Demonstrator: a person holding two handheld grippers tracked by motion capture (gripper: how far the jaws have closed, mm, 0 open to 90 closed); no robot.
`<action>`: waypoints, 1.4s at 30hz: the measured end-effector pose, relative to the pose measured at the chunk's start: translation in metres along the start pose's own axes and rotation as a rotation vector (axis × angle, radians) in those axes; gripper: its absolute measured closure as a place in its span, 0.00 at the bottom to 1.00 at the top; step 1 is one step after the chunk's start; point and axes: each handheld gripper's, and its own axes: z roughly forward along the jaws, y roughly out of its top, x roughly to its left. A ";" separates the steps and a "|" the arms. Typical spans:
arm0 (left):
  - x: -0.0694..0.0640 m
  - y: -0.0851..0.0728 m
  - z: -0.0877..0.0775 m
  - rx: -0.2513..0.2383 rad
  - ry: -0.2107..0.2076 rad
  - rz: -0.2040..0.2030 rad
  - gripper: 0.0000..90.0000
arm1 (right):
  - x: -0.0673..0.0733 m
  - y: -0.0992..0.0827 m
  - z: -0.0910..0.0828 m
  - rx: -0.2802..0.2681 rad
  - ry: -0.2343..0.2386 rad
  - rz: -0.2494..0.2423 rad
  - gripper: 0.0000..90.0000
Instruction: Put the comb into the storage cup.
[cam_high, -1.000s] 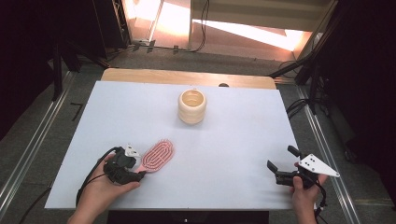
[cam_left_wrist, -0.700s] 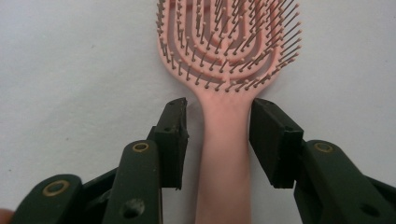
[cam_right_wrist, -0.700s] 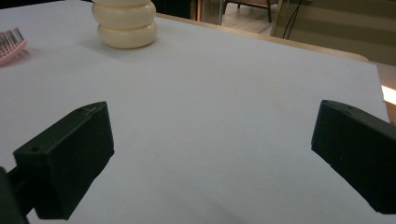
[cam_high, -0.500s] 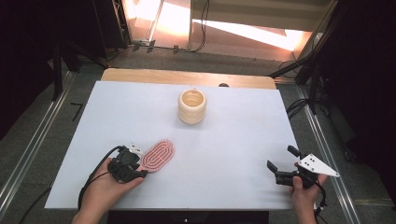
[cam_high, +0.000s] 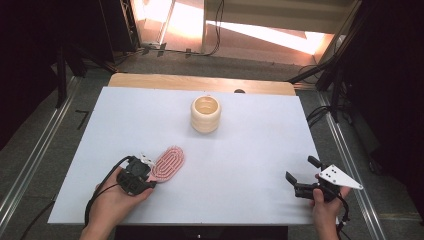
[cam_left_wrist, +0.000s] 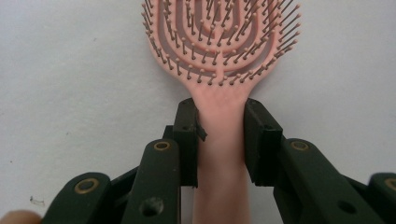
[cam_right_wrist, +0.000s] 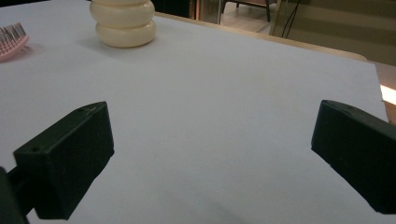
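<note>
Clamping the pink hairbrush (cam_left_wrist: 219, 135) by its handle, the left gripper (cam_left_wrist: 219, 140) lay low on the table (cam_high: 250, 150), jaws just closed; right gripper (cam_high: 305, 177) rested open, empty.

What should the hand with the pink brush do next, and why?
Probably lift the pink hairbrush a little off the white table. The left gripper has just been closing, and its jaws now pinch the brush's handle on both sides, while the brush lies flat, bristles up, some way from the cream cup.
</note>
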 end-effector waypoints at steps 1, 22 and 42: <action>0.000 0.000 0.000 -0.002 -0.001 0.001 0.78 | 0.000 0.000 0.000 0.001 0.001 0.000 0.00; 0.005 0.003 -0.010 -0.147 -0.009 0.011 0.78 | 0.008 0.010 0.003 -0.011 0.042 0.003 0.00; -0.005 0.013 -0.017 -0.310 -0.003 0.024 0.78 | 0.032 0.059 0.011 -0.060 0.143 0.024 0.00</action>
